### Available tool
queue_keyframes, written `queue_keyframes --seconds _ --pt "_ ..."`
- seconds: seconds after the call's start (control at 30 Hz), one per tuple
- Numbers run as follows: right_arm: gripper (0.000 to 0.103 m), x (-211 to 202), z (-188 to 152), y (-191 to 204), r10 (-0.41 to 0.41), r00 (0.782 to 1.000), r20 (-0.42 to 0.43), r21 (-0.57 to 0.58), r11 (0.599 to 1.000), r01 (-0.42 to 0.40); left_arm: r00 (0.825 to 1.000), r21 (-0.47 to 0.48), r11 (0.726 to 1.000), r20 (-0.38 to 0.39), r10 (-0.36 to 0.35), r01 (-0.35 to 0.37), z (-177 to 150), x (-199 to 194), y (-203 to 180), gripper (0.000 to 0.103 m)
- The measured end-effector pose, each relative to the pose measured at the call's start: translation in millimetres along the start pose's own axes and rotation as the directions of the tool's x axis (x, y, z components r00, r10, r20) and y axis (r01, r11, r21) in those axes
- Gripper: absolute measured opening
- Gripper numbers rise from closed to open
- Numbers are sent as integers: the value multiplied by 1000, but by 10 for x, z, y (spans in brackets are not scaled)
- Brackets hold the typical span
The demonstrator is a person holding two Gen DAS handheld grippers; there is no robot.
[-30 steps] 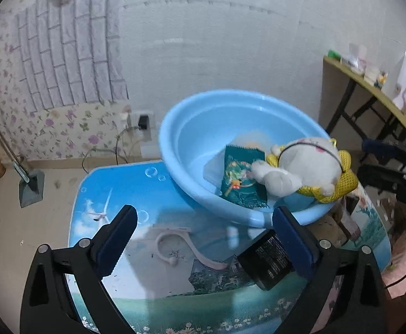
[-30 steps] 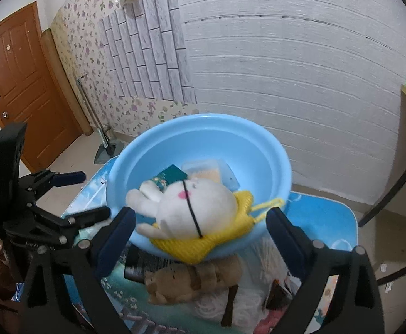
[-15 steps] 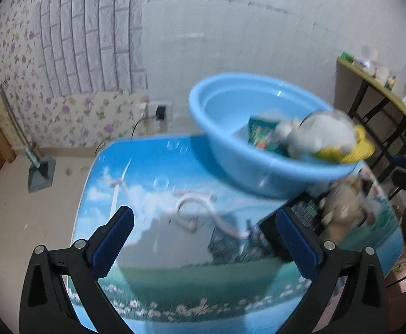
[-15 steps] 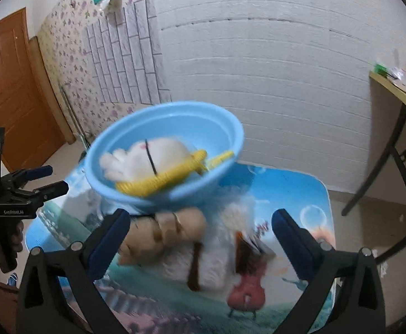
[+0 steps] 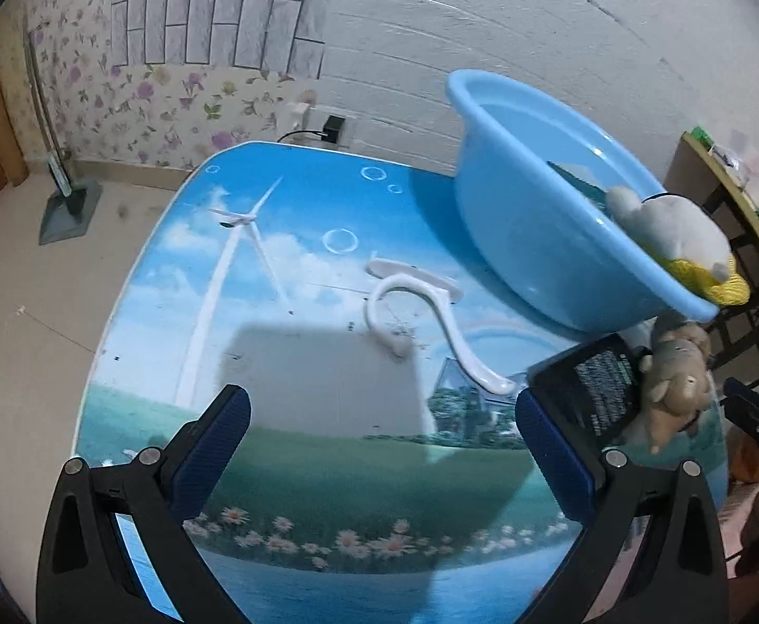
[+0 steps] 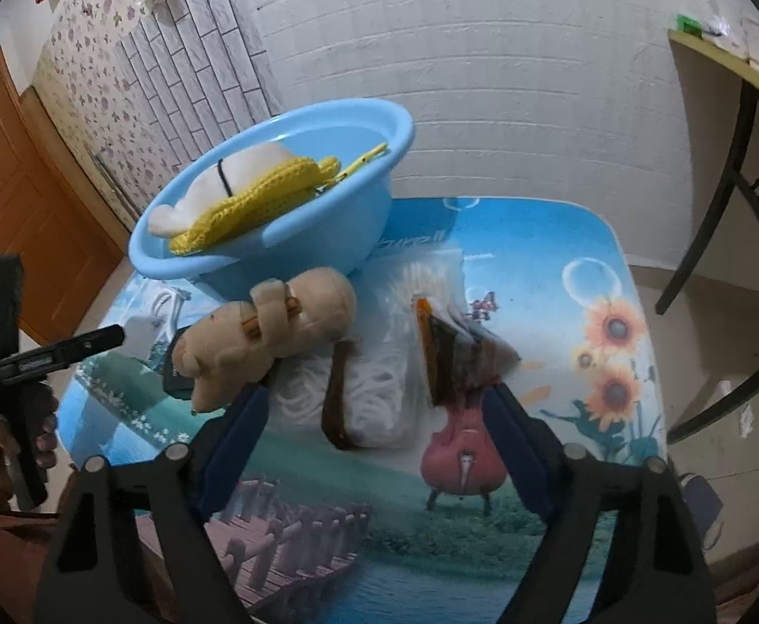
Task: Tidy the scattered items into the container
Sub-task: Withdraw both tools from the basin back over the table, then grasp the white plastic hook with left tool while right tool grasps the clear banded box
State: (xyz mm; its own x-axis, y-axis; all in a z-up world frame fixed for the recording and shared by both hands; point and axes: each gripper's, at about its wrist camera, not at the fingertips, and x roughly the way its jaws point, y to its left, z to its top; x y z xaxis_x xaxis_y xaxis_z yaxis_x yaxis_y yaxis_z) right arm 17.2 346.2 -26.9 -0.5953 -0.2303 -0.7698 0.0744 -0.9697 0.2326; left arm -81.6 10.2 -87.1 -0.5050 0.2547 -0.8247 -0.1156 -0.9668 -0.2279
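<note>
my right claw [image 6: 374, 405] has been narrowing, pinching nothing, over the noodle bag [image 6: 374, 364]. left claw [image 5: 379, 431] spread, empty. thin plastic could slip.

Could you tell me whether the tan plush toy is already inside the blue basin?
No, the tan plush toy lies on the table beside the blue basin, outside its rim.
</note>
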Motion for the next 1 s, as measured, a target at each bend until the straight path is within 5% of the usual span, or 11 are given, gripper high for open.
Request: queue_keyframes --seconds 0.17,0.83,1.0 --pt "83 78 -11 108 -66 997 -28 -42 997 65 1000 40 999 1 18 -18 19 32 -70 102" --pt "83 409 -47 392 -105 989 -107 -131 987 91 997 138 988 -30 73 -68 315 472 -201 102" --pt "84 465 -57 424 -131 985 -114 -149 982 113 991 206 970 -12 133 -128 370 583 -306 102"
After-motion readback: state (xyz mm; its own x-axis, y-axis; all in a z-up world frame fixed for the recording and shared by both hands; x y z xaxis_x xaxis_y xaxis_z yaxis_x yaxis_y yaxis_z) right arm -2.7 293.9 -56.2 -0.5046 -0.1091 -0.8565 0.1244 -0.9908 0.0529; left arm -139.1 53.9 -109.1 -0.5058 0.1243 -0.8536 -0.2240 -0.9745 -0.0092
